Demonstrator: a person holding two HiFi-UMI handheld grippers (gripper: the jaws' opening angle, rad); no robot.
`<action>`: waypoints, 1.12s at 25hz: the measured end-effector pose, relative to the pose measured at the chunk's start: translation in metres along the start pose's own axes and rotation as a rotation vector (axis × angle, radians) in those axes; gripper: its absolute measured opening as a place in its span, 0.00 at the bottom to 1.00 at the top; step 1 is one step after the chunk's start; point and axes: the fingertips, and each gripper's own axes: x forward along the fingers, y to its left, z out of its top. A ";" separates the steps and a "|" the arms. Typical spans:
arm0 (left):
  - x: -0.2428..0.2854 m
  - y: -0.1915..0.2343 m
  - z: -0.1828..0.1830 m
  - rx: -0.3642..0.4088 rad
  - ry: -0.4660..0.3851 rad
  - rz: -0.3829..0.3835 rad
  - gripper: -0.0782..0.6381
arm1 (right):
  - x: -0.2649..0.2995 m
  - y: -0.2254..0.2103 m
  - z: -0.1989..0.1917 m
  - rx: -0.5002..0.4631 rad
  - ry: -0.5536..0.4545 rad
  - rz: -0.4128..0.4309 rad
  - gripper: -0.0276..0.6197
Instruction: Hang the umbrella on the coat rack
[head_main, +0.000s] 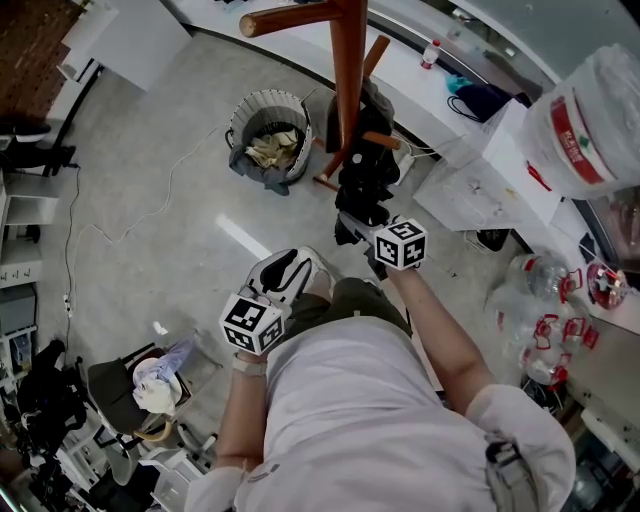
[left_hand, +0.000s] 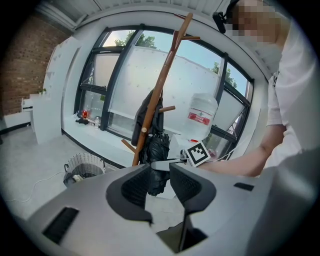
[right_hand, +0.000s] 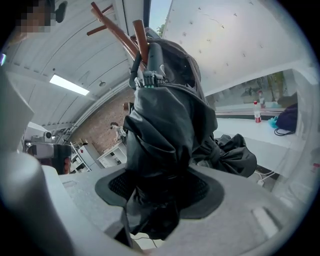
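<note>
A folded black umbrella (right_hand: 162, 135) hangs close against the wooden coat rack (head_main: 347, 75), its top by a peg (right_hand: 140, 37). My right gripper (right_hand: 160, 192) is shut on the umbrella's lower part, and black fabric spills below the jaws. In the head view that gripper (head_main: 352, 222) sits just under the umbrella (head_main: 365, 170) at the rack's pole. My left gripper (left_hand: 159, 187) is open with nothing between its jaws. It is held back from the rack (left_hand: 156, 100) and points at the umbrella (left_hand: 157, 150). In the head view the left gripper (head_main: 298, 265) is lower left of the right one.
A dark garment (left_hand: 146, 115) hangs on the rack. A wicker basket (head_main: 268, 135) with rubbish stands left of the rack's foot. A big water jug (head_main: 590, 120) and bottles (head_main: 545, 330) sit on white furniture at right. A cable (head_main: 150, 215) lies on the floor.
</note>
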 end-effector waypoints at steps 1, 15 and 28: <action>-0.001 0.001 -0.001 -0.003 0.000 0.005 0.26 | 0.002 -0.001 0.001 -0.003 -0.001 -0.002 0.43; -0.001 -0.004 -0.011 -0.019 0.004 0.010 0.26 | 0.018 -0.019 0.007 0.003 0.021 -0.076 0.44; 0.006 -0.020 -0.011 -0.001 -0.002 -0.015 0.26 | 0.000 -0.035 0.018 0.014 -0.022 -0.159 0.62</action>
